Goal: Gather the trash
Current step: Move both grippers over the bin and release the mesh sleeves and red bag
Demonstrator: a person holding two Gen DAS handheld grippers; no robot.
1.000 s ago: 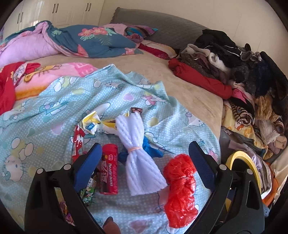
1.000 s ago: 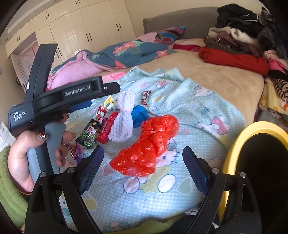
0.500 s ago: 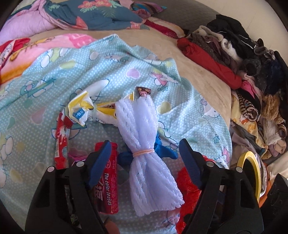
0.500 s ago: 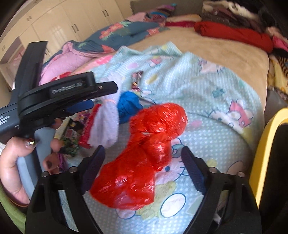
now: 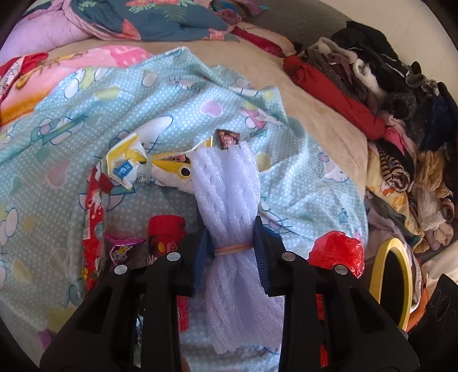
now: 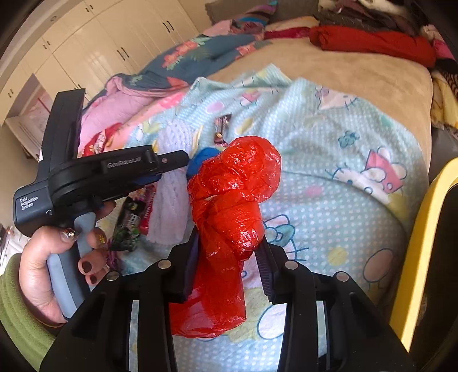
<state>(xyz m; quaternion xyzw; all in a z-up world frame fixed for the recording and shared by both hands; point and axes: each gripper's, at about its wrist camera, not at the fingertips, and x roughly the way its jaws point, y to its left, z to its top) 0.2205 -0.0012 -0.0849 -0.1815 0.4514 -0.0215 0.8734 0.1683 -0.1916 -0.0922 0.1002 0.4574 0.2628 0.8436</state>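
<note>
My left gripper [image 5: 230,243] is shut on a white foam net bundle [image 5: 229,194] tied with a rubber band, lying on the light blue cartoon blanket [image 5: 71,120]. My right gripper [image 6: 229,249] is shut on a crumpled red plastic bag [image 6: 234,183] on the same blanket. The left gripper also shows in the right wrist view [image 6: 177,160], with the foam bundle [image 6: 171,200] under it. Other trash lies beside the bundle: a yellow and white wrapper [image 5: 128,166], a red tube [image 5: 164,231], a red packet [image 5: 91,206] and a blue scrap [image 6: 203,160].
A black bin with a yellow rim [image 5: 392,274] stands at the right of the bed, also in the right wrist view [image 6: 420,229]. A pile of clothes [image 5: 386,94] lies along the right side. Quilts [image 5: 143,20] lie at the far end.
Both grippers have moved forward and closed. The left one has shut on the foam bundle, the right one on the red bag.
</note>
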